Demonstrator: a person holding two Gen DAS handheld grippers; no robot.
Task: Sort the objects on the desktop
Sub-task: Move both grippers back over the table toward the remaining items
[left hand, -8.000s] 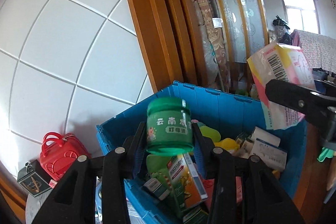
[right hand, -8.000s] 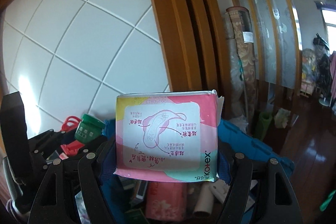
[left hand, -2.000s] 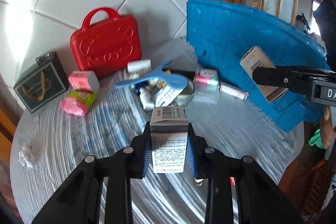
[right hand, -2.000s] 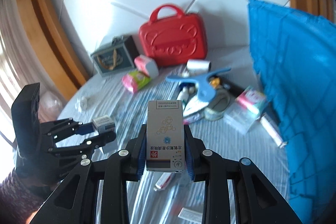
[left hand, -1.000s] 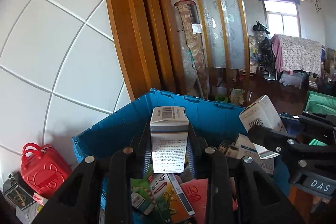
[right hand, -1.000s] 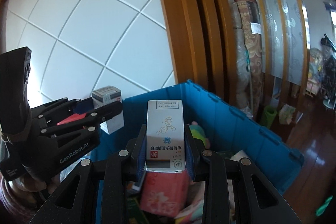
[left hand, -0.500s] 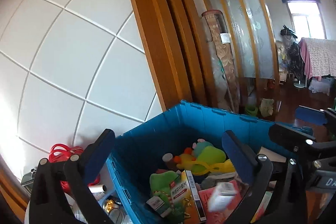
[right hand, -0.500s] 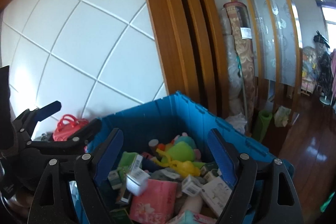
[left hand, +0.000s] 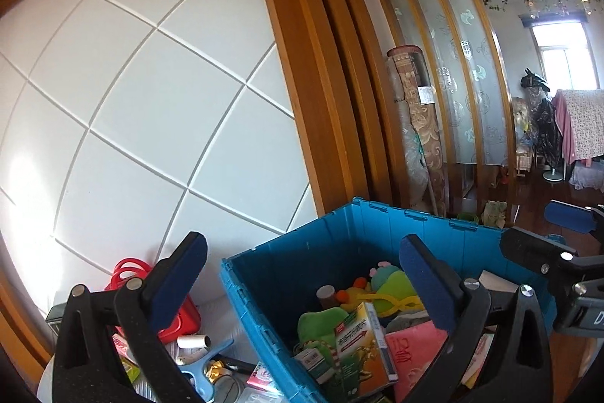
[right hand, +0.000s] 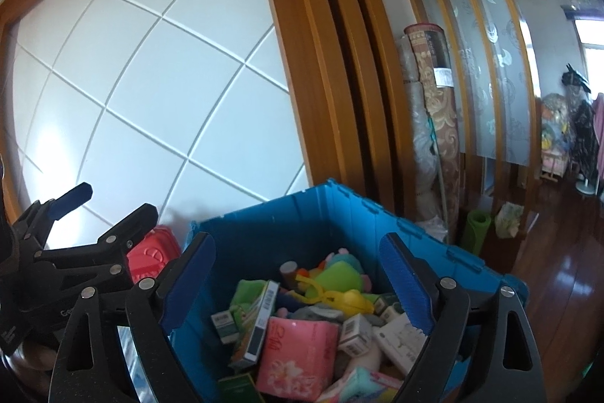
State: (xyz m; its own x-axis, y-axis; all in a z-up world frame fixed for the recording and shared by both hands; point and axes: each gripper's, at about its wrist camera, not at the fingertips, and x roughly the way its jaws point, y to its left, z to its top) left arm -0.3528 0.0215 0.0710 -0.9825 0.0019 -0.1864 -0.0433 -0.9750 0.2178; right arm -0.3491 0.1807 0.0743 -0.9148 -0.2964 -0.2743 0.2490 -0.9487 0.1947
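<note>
Above the blue crate (left hand: 287,274), both tools are hanging released, nothing sitting between their pads. Left tool (left hand: 302,274) is gaping at its widest; right tool (right hand: 298,270) has just been spreading its jaws further, gap empty. Right tool is also showing at the right edge of the left wrist view, left tool (right hand: 109,206) at the left edge of the right wrist view. Crate is holding the sorted things: pink pack (right hand: 298,350), yellow-green box (left hand: 362,346), green plush toy (right hand: 339,270), yellow clip (right hand: 336,297), small white boxes (right hand: 355,327). Beside the crate, on the worktop (left hand: 222,308), a red case (left hand: 177,312), a white roll (left hand: 194,342) and a blue clip (left hand: 204,365) are lying.
</note>
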